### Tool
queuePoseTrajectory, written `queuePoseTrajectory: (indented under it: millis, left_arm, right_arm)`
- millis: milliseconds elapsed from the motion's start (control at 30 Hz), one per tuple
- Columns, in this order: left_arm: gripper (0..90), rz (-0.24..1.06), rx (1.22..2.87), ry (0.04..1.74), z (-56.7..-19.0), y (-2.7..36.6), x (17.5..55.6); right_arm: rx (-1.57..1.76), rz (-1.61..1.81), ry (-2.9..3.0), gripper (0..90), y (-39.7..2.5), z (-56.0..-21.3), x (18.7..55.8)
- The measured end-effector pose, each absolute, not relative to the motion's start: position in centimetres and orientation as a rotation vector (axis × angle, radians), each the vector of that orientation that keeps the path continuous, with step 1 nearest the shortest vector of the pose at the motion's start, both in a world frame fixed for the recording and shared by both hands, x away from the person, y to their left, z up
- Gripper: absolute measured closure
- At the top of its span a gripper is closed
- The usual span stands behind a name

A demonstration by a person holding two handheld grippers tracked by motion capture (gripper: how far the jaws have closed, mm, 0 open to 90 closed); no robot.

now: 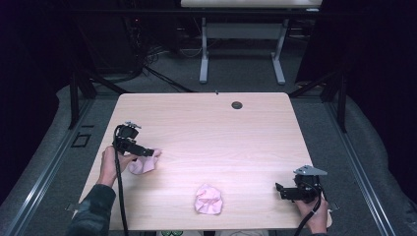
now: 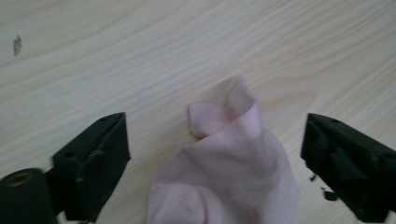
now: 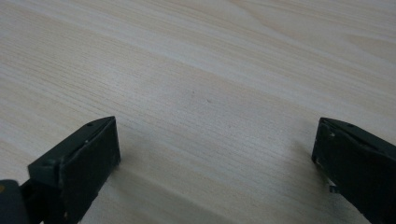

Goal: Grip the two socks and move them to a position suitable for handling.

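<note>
Two pink cloths lie on the pale wooden tabletop point(image 1: 206, 132), and two grippers work over it, one in each of the person's hands.

The first pink cloth point(image 1: 144, 162) sits at about 9 o'clock on the tabletop, crumpled, with a folded corner sticking up. The left gripper point(image 1: 147, 152) hangs right over it; in the left gripper view the cloth point(image 2: 229, 172) rises between the two black jaws, which stand spread wide on either side of it (neither one is touching the fabric as far as can be seen). The left hand point(image 1: 109, 164) holds that gripper from the 8 o'clock side, a dark sleeve point(image 1: 93, 211) behind it.

The second pink cloth point(image 1: 208, 199) is a bunched lump at about 6 o'clock, near the front edge, well apart from both grippers.

The right gripper point(image 1: 279, 191) rests low at about 4 o'clock, pointing toward the middle of the tabletop. In the right gripper view its jaws are spread wide over bare wood point(image 3: 205, 93).

One small dark round hole point(image 1: 237, 104) sits in the tabletop at about 12 o'clock, near the far edge.
</note>
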State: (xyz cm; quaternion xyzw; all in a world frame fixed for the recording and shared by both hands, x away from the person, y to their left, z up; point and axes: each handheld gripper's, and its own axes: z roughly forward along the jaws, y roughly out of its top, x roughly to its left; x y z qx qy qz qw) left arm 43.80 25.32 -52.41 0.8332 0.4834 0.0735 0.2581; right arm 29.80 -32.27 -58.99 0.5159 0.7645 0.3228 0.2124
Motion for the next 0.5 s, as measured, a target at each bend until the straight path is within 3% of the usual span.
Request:
queuePoseTrajectory:
  millis: [133,167,233,267,300,333,433,500]
  left_arm:
    - [21.4,0.17,2.28,1.338,-53.9,25.1,43.6]
    - [31.6,0.156,2.275,1.348,-54.4,25.0,43.4]
    - [35.4,0.161,2.284,1.355,-54.7,24.9,43.3]
    - [43.5,0.154,2.285,1.349,-54.9,24.8,43.3]
    - [43.5,0.142,2.286,1.349,-55.1,24.8,43.2]
    - [50.7,0.15,2.285,1.361,-55.3,24.7,43.2]
    - [56.3,0.154,2.292,1.353,-55.6,24.6,43.1]
    - [65.3,0.161,2.279,1.345,-55.7,24.5,42.9]
  right_arm:
    - [1.432,0.897,2.123,0.2,-32.3,-59.0,29.8]
    - [1.433,0.896,2.123,0.2,-32.3,-59.0,29.8]
    - [1.433,0.897,2.123,0.2,-32.3,-59.0,29.8]
    - [1.433,0.897,2.123,0.2,-32.3,-59.0,29.8]
    - [1.433,0.897,2.123,0.2,-32.3,-59.0,29.8]
    - [1.434,0.896,2.122,0.2,-32.3,-59.0,29.8]
    - [1.434,0.896,2.122,0.2,-32.3,-59.0,29.8]
    - [1.435,0.896,2.121,0.2,-32.3,-59.0,29.8]
